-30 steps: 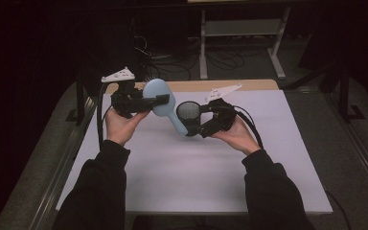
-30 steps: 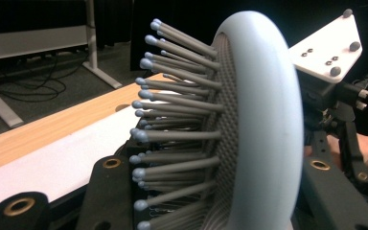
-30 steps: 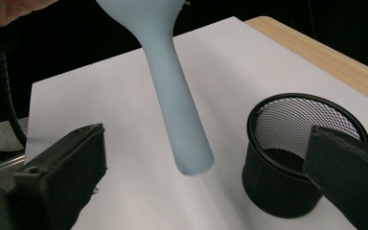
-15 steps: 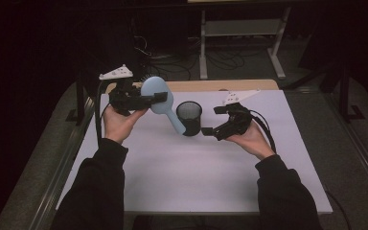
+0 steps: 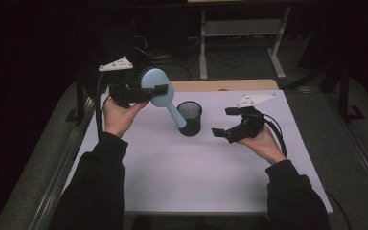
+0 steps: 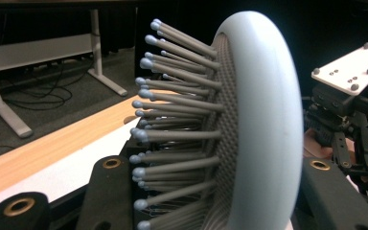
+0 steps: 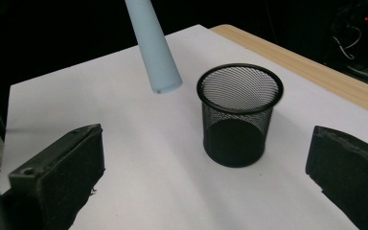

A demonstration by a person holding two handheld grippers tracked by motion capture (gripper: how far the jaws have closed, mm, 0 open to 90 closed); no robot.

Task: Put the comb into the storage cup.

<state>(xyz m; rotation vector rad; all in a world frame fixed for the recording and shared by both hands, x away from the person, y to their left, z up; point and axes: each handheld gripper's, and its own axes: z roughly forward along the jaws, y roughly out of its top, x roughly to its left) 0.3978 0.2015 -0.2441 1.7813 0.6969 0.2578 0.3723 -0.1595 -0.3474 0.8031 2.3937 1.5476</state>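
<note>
brush handle beside cup rim

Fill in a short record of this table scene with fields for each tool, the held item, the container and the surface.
left tool: shut on the head of the pale blue plastic hairbrush
hairbrush handle: slants down toward the cup, its tip beside the rim
right tool: open, empty, apart from the cup
container: black wire-mesh cup, upright, empty
surface: white sheet on the table
</note>
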